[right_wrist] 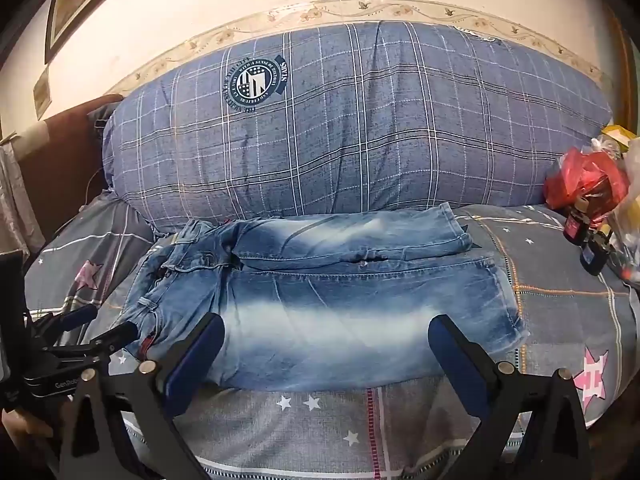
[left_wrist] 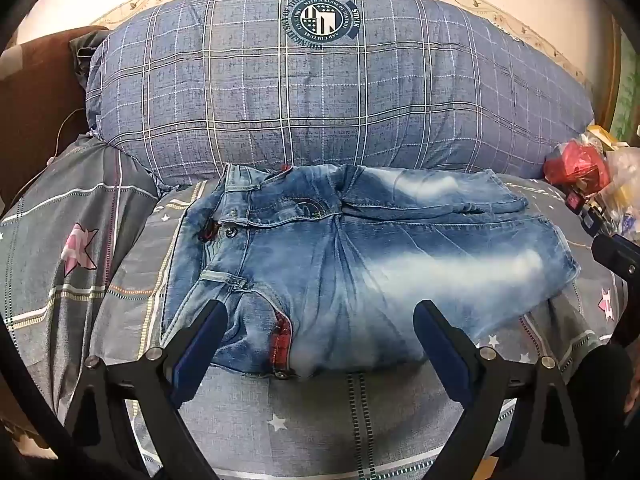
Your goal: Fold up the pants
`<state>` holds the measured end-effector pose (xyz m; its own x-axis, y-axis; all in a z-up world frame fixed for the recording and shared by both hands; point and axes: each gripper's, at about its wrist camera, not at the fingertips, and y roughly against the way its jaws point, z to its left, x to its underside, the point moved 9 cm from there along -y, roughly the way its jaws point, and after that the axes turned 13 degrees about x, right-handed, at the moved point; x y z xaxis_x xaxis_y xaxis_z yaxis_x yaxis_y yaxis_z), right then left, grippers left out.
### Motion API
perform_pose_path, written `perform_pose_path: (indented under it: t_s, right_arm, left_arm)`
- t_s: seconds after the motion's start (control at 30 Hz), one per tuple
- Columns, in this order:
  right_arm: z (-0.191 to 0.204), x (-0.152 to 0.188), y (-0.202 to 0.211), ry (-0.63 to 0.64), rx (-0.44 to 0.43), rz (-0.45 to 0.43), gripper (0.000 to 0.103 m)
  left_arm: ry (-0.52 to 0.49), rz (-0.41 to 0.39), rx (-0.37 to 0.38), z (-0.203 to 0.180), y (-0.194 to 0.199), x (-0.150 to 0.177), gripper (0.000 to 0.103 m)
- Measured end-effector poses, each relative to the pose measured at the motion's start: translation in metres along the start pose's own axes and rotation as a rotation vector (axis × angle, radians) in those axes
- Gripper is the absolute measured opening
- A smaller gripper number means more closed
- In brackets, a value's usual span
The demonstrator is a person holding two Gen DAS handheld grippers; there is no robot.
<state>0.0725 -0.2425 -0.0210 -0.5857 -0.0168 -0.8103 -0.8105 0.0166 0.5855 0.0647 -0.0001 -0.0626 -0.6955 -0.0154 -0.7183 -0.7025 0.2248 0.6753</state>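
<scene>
Folded jeans (right_wrist: pixel 320 300) lie on the star-print bedspread (right_wrist: pixel 560 300).
Right gripper (right_wrist: pixel 326 332) hovers at the near edge, jaws spread wide, holding nothing. Left gripper (right_wrist: pixel 104 322) enters at the waistband end. Plaid pillow (right_wrist: pixel 360 128) sits behind; red bag (right_wrist: pixel 584 184) at far right.

Big plaid pillow (left_wrist: pixel 336 92) walls off 12 o'clock, touching the far edge of the folded jeans (left_wrist: pixel 360 272); no passage behind them. Clutter at 3 o'clock: red plastic bag (right_wrist: pixel 584 180) and small dark bottles (right_wrist: pixel 576 224) near the bed's right edge, well apart from the denim. Bare bedsheet (right_wrist: pixel 320 432) at 6 o'clock gives open approach to the near hem. Left gripper (left_wrist: pixel 320 344) and right gripper (right_wrist: pixel 326 354) both spread wide there, side by side. Sheet at 9 o'clock also open.
</scene>
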Motion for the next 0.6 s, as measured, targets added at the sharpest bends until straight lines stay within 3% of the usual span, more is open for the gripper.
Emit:
perform_pose_path:
  t_s: [0.6]
  right_arm:
    - [0.0024, 0.0014, -0.0072, 0.003, -0.005, 0.014, 0.103]
  left_arm:
    - [0.007, -0.005, 0.010, -0.0033, -0.0002, 0.0002, 0.094]
